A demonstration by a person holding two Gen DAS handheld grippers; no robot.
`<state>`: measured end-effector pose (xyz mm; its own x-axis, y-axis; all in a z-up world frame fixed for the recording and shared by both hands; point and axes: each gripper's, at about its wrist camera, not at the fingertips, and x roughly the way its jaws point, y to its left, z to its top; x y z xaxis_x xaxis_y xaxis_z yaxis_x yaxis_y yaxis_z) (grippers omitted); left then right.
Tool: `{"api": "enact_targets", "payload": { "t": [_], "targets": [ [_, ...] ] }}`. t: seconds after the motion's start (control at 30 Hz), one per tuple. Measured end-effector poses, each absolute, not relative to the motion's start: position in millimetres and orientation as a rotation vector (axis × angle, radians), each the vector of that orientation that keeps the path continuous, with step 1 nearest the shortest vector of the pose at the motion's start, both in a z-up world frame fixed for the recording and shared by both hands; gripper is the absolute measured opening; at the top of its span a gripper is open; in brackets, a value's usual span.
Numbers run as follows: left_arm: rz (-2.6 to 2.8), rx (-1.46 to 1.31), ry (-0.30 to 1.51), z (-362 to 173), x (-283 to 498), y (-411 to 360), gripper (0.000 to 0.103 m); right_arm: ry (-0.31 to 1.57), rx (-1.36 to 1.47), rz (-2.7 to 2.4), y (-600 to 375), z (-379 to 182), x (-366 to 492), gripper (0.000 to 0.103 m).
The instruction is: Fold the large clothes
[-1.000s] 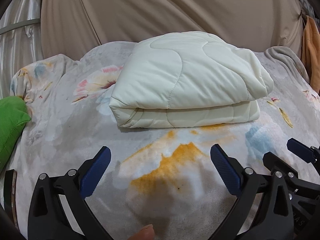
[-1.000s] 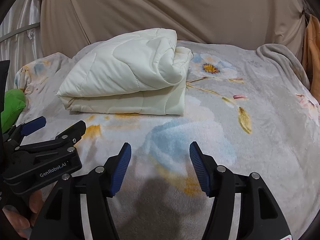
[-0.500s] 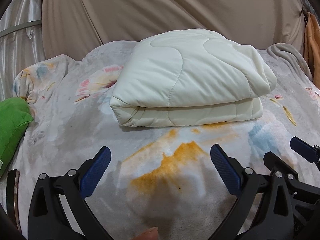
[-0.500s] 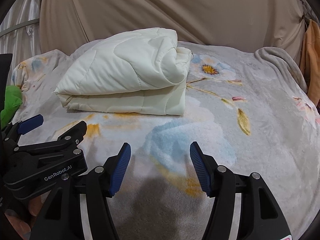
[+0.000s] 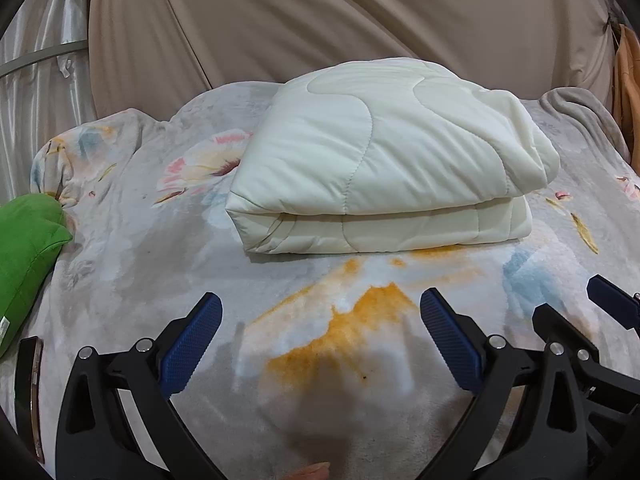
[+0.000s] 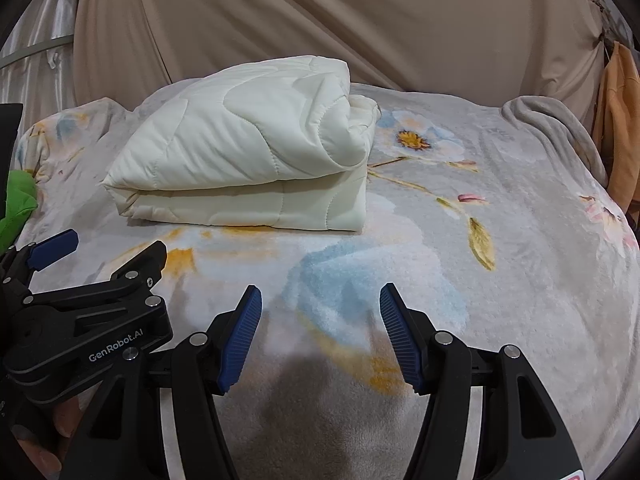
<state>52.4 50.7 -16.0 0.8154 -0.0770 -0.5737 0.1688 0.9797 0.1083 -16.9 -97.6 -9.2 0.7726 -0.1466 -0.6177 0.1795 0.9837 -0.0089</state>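
- The cream quilted comforter [image 5: 384, 156] lies folded into a thick, two-layer bundle on the flowered blanket [image 5: 168, 280] that covers the bed, toward the bed's far edge and close to the beige curtain [image 5: 320, 16] behind it.
- Its long axis runs across both views, side to side, parallel to the bed's near edge; the folded spine faces the jaws, and the looser, rolled end sits at the bundle's right.
- The bundle lies ahead of and above both pairs of jaws in the views, well apart from them, with a bare strip of blanket between.
- In the left wrist view the bundle sits almost straight ahead, so the left gripper [image 5: 320, 336] is judged the nearer and better lined up; in the right wrist view it lies ahead and off to the left, with only its right end near that gripper's line.
- The left gripper's jaws stand wide apart with nothing between them, tilted down toward the blanket.
- The right gripper [image 6: 320, 332] is just beside the left one, also angled downward, its jaws parted and empty.
- Neither touches the comforter; the fold looks done or nearly so, and any further fold would call for a reach forward to its near edge.
- A green cushion [image 5: 24, 256] lies at the bed's left edge, clear of the bundle.
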Motion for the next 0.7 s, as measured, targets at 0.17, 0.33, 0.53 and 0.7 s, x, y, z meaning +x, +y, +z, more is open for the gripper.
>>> {"api": "enact_targets", "payload": {
  "t": [0.17,0.33,0.53,0.7],
  "targets": [
    [-0.132,0.158,0.604,-16.1,52.5,51.1,0.097,0.664,0.052,-0.174,-100.1,-9.7,-16.2,0.06],
    [-0.132,0.158,0.604,-16.1,52.4,51.1,0.097,0.663,0.053,-0.177,-100.2,-9.7,-16.6,0.06],
    [-0.131,0.158,0.604,-16.1,52.1,51.7,0.097,0.663,0.054,-0.185,-98.9,-9.1,-16.9,0.06],
    [-0.133,0.158,0.603,-16.2,52.6,52.1,0.097,0.662,0.054,-0.182,-99.5,-9.0,-17.0,0.06]
  ]
}}
